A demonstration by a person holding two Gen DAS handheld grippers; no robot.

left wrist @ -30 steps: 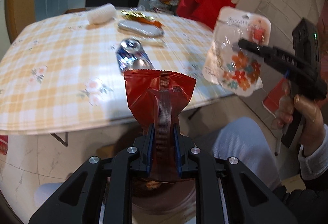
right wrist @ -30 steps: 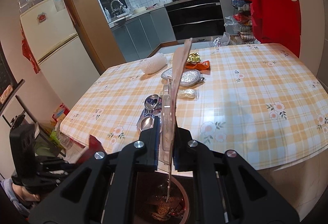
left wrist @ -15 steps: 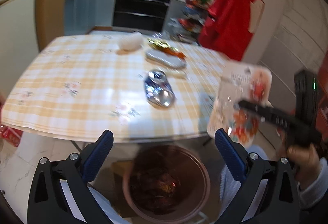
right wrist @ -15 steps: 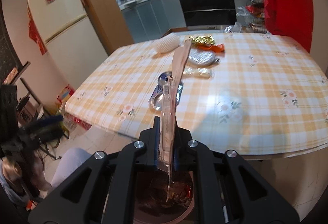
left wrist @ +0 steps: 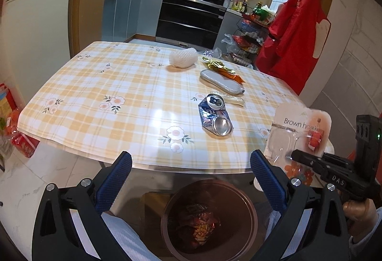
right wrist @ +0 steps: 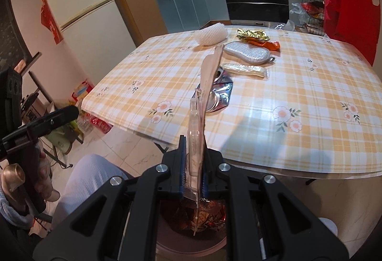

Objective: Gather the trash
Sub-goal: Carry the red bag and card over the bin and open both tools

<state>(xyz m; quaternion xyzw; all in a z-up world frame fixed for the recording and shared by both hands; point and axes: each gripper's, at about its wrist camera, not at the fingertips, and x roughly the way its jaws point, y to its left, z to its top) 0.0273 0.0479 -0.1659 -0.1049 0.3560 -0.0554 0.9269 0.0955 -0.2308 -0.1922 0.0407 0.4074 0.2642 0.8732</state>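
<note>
The left gripper (left wrist: 191,179) is hanging with its jaws spread wide and nothing between them, low in the frame above the brown bin (left wrist: 250,208) holding what looks like a red wrapper (left wrist: 198,222). The right gripper (right wrist: 193,179) is clamping a clear hook package (right wrist: 203,93) edge-on over the bin. A crushed can (left wrist: 214,115) is lying mid-frame on the checked table (left wrist: 95,98).

The left gripper (left wrist: 191,179) fills the lower part of its own view, blue-padded jaws spread wide with nothing between them. The right gripper (right wrist: 193,175) — low centre of its view — is clamped tight on a thin blister pack (right wrist: 199,117), a hand (left wrist: 358,210) gripping its handle.
</note>
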